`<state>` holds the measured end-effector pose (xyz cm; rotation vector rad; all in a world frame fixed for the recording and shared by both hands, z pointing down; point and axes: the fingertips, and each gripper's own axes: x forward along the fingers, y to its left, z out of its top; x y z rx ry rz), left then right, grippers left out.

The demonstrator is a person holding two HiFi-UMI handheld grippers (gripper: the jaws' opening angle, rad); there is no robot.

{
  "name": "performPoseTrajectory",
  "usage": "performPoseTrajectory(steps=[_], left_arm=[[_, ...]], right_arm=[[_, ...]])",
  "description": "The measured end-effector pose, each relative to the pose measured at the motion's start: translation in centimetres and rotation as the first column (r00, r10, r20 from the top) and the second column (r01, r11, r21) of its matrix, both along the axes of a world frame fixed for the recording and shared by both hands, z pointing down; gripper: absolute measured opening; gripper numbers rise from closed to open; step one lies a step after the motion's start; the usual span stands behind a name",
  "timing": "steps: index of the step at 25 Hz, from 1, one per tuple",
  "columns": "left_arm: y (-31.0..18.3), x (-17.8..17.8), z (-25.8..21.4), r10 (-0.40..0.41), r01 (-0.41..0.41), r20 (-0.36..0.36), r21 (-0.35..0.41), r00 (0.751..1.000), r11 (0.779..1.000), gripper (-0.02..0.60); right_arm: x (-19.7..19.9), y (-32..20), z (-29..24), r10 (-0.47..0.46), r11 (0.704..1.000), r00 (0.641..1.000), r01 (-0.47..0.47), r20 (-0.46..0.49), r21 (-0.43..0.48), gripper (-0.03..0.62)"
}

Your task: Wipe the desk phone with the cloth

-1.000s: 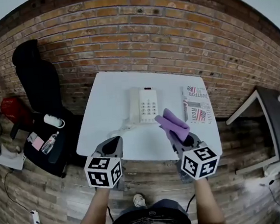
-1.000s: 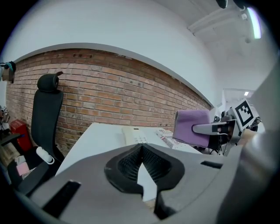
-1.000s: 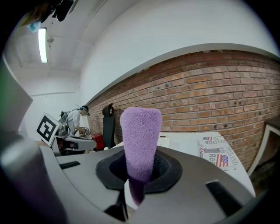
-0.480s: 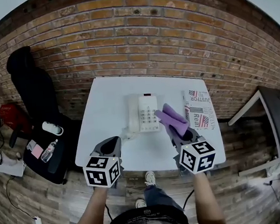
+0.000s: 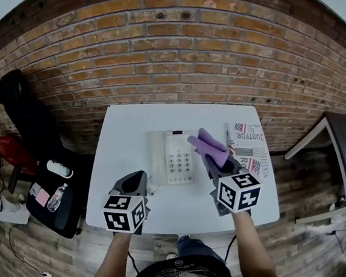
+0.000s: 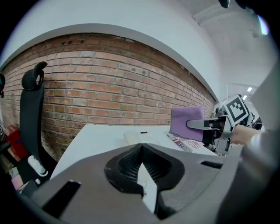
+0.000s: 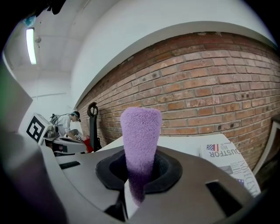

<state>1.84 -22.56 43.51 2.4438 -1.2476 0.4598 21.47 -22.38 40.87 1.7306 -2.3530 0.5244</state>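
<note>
Purple cloth (image 5: 209, 148) poised at right edge of desk phone (image 5: 173, 157) on white table (image 5: 130, 139).
Clamped low on its fold in right gripper (image 5: 216, 163); left gripper (image 5: 135, 184) closed on nothing, near front table edge. Soft, light, limp past the fold: grip stays low, free end serves as wiping pad. Long axis along jaws, tip toward brick wall. Phone likely light and prone to slide; long axis toward wall, handset at left.
</note>
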Motion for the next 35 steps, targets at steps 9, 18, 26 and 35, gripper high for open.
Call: performPoseTrajectory(steps=[9, 18, 26, 35], left_arm=[[-5.4, 2.2, 1.4, -0.026, 0.027, 0.033, -0.037, 0.999, 0.999, 0.005], [-8.0, 3.1, 2.6, -0.065, 0.068, 0.04, -0.063, 0.997, 0.996, 0.005], [-8.8, 3.1, 3.6, -0.083, 0.088, 0.06, -0.078, 0.995, 0.993, 0.005], [-8.3, 2.6, 4.3, -0.075, 0.081, 0.059, -0.091, 0.995, 0.993, 0.005]], right_arm=[[3.0, -6.9, 4.0, 0.027, 0.997, 0.999, -0.025, 0.026, -0.076, 0.044], [3.8, -11.6, 7.9, 0.034, 0.989, 0.998, -0.026, 0.054, -0.145, 0.044], [2.3, -13.8, 10.9, -0.01, 0.979, 0.994, 0.033, 0.11, -0.203, 0.044], [1.5, -13.3, 12.0, -0.009, 0.972, 0.99, 0.042, 0.142, -0.231, 0.044]])
